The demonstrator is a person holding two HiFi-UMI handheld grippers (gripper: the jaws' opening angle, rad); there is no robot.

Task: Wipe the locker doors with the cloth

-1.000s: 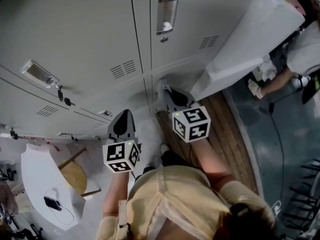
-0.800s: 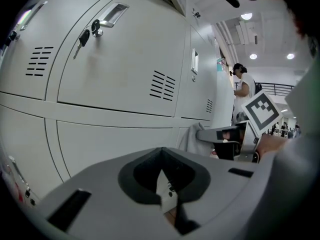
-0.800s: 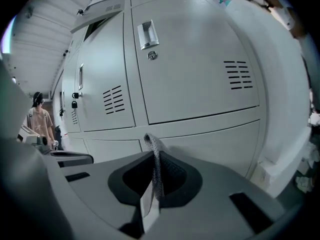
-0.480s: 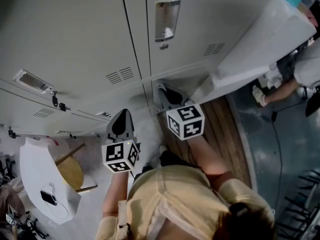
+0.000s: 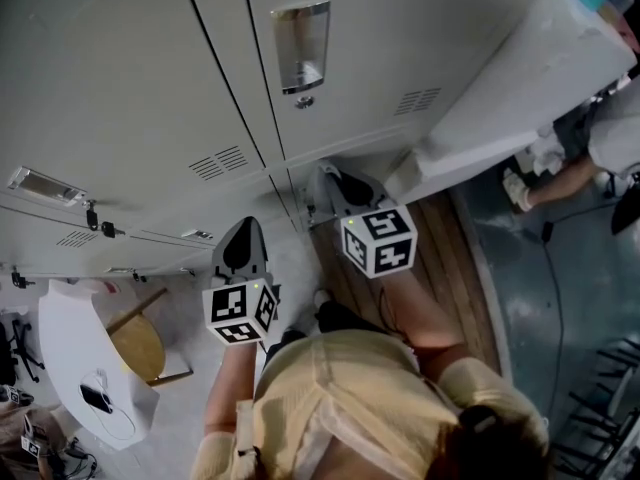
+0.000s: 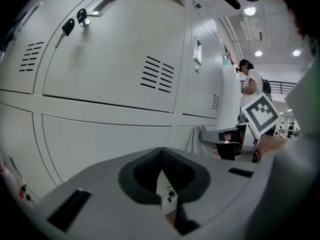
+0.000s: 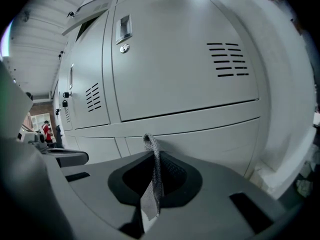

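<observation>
The right gripper (image 7: 151, 194) has its jaws clamped on a grey cloth (image 7: 154, 159). A thin fold of the cloth stands up between the jaws and its tip curls over just in front of the lockers (image 7: 175, 59). That tip sits at the level of the lower door, below the seam under the vented upper door. I cannot tell whether the cloth touches the metal.

In the head view the right gripper (image 5: 326, 175) points at the foot of the lockers (image 5: 400, 38), below a recessed handle (image 5: 300, 33). The left gripper (image 5: 246, 230) hangs to its left, nearer the person and clear of the doors. In its own view the left gripper (image 6: 162, 186) has its jaws together on nothing, and the cloth (image 6: 196, 139) shows to the right, draped by the locker base.

A key (image 6: 67, 26) hangs in a lock on the upper left door. A white table (image 5: 70, 348) and a stool (image 5: 135, 348) stand at near left, and 1 person (image 5: 600, 138) is at far right.
</observation>
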